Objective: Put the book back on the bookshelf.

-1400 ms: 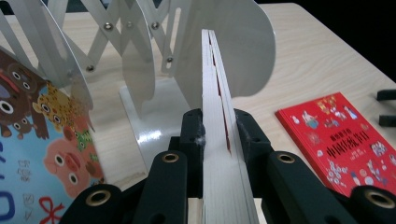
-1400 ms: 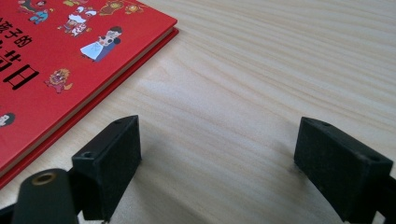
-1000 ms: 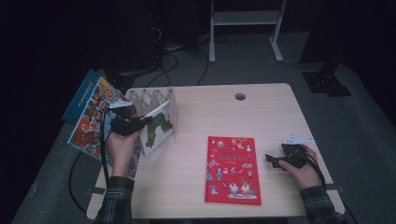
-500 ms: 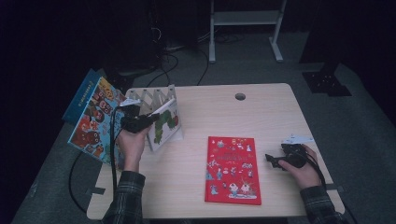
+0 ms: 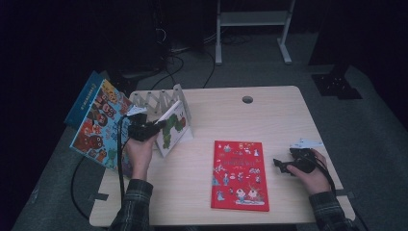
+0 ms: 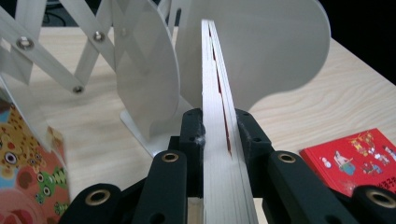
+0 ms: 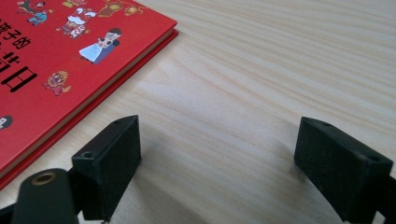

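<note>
Since a second ago, left gripper [image 6: 219, 135] has carried the book [image 6: 215, 93] upright toward the rack [image 5: 159, 98], fingers clamped on its edge. Thin, stiff, light; grip near the spine. Right gripper [image 7: 217, 163] rests wide on the tabletop [image 7: 261, 70].

the left tool [image 5: 153, 129] has carried the white picture book [image 5: 171, 128] away from the person, up against the white folding rack [image 5: 159, 98], standing it more upright.

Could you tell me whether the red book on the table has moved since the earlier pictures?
No. The red book lies flat in the same spot, measured against the table's cable hole.
</note>
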The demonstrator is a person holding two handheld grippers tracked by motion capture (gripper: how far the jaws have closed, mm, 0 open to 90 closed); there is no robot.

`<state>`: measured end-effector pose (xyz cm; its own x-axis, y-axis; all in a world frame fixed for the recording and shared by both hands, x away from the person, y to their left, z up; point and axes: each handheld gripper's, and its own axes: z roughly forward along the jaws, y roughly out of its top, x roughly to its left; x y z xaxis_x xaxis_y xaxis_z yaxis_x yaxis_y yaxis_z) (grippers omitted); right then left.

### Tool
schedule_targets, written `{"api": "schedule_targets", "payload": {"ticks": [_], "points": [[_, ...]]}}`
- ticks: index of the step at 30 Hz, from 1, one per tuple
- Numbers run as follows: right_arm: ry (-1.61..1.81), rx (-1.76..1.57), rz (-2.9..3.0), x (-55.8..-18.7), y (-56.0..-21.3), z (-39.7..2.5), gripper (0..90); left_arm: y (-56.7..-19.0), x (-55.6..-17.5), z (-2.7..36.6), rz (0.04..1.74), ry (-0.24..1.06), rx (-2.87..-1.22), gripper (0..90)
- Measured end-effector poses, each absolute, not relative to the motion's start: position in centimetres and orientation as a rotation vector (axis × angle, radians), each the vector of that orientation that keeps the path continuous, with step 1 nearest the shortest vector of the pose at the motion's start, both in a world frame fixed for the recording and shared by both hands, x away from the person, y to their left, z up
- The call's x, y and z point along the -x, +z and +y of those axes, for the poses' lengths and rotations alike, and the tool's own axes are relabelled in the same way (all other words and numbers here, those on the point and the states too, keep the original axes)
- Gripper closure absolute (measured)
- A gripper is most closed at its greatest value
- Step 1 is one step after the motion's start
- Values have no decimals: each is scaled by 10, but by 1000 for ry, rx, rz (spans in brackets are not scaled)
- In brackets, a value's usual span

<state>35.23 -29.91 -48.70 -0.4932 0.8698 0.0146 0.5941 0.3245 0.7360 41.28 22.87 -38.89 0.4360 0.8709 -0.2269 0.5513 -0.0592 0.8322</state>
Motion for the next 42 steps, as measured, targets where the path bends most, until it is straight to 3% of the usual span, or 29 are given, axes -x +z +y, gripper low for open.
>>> {"api": "schedule_targets", "payload": {"ticks": [6,15,23,31,34,42], "points": [[982,-1298,2211,-352,-487,-299,135,-399,-410,231,1234,404,-1759,734],[982,-1298,2211,-352,-487,-299,135,-399,-401,234,1237,424,-1815,522],[982,-1298,2212,-352,-487,-299,135,-404,-388,236,1237,422,-1872,392],[982,-1298,2212,-352,-487,-299,135,-409,-369,244,1249,409,-1901,381],[982,-1299,2212,-352,-487,-299,135,-412,-365,245,1264,414,-1923,415],[982,-1298,2212,-352,-487,-299,135,-423,-367,238,1266,355,-1978,614]]}}
